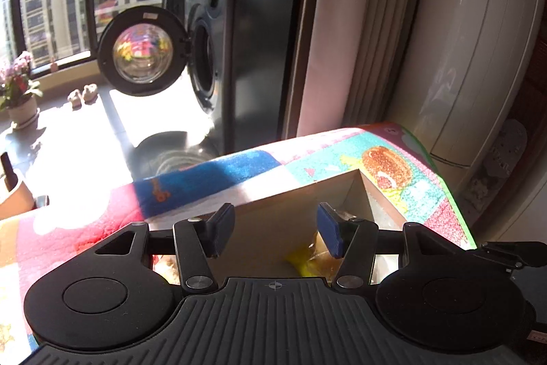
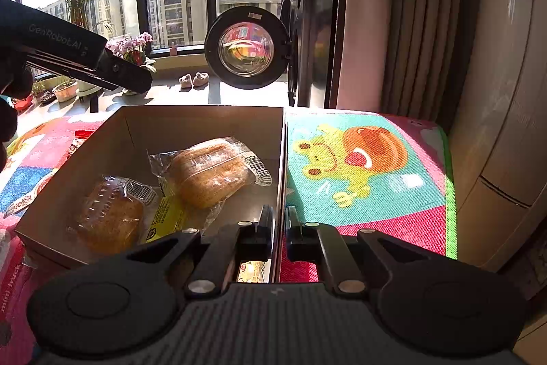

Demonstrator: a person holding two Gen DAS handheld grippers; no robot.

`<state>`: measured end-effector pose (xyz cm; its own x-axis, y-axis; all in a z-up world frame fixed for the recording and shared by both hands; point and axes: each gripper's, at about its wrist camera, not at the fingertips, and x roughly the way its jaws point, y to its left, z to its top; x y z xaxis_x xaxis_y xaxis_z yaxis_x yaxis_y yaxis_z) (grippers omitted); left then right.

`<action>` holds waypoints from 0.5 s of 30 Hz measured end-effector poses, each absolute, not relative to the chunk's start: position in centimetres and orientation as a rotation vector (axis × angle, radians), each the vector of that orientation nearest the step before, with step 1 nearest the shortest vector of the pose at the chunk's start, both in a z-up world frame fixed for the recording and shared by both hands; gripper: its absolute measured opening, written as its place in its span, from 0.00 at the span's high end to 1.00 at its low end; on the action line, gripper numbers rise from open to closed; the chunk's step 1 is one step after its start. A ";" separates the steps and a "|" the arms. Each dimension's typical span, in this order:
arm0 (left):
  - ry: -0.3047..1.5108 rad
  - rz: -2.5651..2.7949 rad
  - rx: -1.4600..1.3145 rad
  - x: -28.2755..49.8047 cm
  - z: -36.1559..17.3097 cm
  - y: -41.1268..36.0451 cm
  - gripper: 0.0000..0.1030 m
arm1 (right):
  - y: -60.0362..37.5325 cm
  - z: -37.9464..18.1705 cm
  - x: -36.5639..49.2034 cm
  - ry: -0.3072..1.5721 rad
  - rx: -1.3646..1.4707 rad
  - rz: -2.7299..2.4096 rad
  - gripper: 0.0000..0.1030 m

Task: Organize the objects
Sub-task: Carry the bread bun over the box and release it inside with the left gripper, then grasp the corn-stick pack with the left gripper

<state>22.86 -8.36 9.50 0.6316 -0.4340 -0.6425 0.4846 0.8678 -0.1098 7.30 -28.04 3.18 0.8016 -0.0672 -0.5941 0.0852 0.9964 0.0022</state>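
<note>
Left wrist view, bread packet mostly hidden behind open left gripper

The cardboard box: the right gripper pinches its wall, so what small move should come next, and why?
Probably slide the cardboard box gently while the right gripper holds its right wall. Two wrapped buns lie inside, and the left gripper hovers open above, empty.
</note>
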 end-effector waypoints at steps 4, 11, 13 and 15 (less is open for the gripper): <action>0.772 -0.426 -0.055 22.2 10.1 -2.7 0.43 | -27.9 3.2 7.3 0.637 0.024 -0.088 0.93; 0.896 -0.342 -0.148 20.1 8.8 3.0 0.45 | -27.3 3.1 7.3 0.650 -0.007 -0.098 0.93; 0.927 -0.358 -0.169 19.1 7.9 3.4 0.45 | -27.2 3.0 7.3 0.659 -0.017 -0.100 0.93; 0.945 -0.365 -0.180 18.3 6.8 3.5 0.45 | -27.1 3.0 7.2 0.666 -0.024 -0.101 0.93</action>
